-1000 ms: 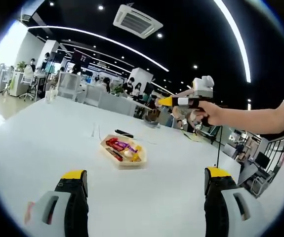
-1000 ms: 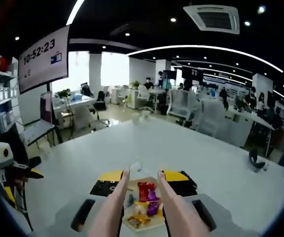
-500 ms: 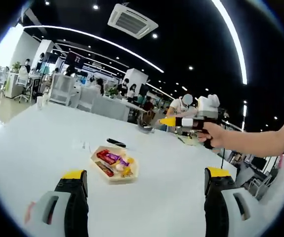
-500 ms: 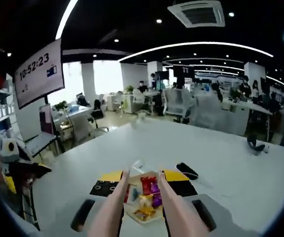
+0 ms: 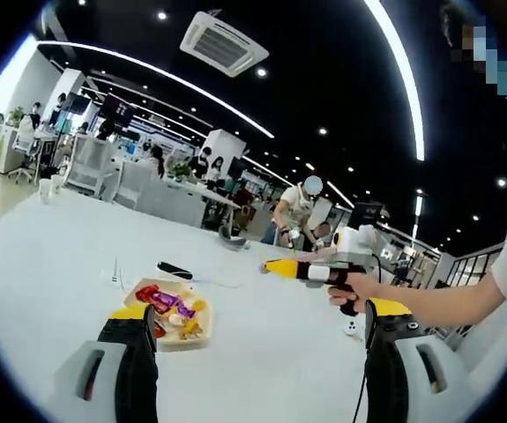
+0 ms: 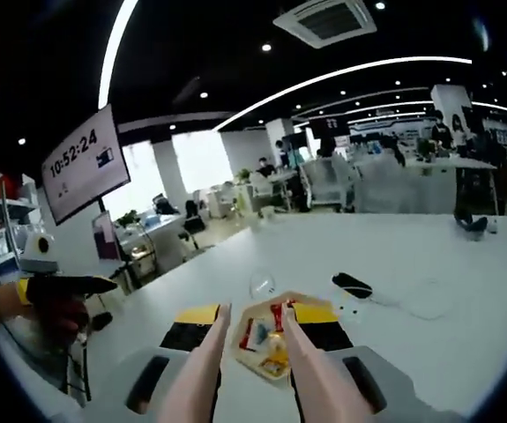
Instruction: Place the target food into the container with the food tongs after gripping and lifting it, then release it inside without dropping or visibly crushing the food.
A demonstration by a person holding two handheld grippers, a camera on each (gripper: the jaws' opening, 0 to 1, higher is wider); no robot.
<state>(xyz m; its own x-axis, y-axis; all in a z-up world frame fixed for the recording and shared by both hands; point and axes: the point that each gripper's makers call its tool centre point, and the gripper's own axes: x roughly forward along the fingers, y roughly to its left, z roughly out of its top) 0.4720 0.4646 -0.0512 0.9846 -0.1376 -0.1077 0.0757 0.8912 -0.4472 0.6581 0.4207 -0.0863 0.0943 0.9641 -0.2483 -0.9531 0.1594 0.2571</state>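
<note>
A tray (image 5: 175, 339) of snacks (image 5: 170, 304) lies on the table (image 5: 50, 256).

White table (image 5: 50, 256) runs long thru an open-plan office. Black flat object (image 6: 352, 285) on the tabletop, another dark item (image 6: 470, 224) sits further off near the far edge. Clear round thing (image 6: 262, 284) on the table, can't tell what. Wall screen (image 6: 84, 165) reads 10:52:24, shelves below-left of it. Ceiling AC vent (image 5: 219, 41) + curved light strips (image 5: 403, 75) overhead. Office chairs (image 5: 81, 165) and desks in the bkgd, ppl standing around, one person (image 5: 295, 211) bent over at the table's far end.
</note>
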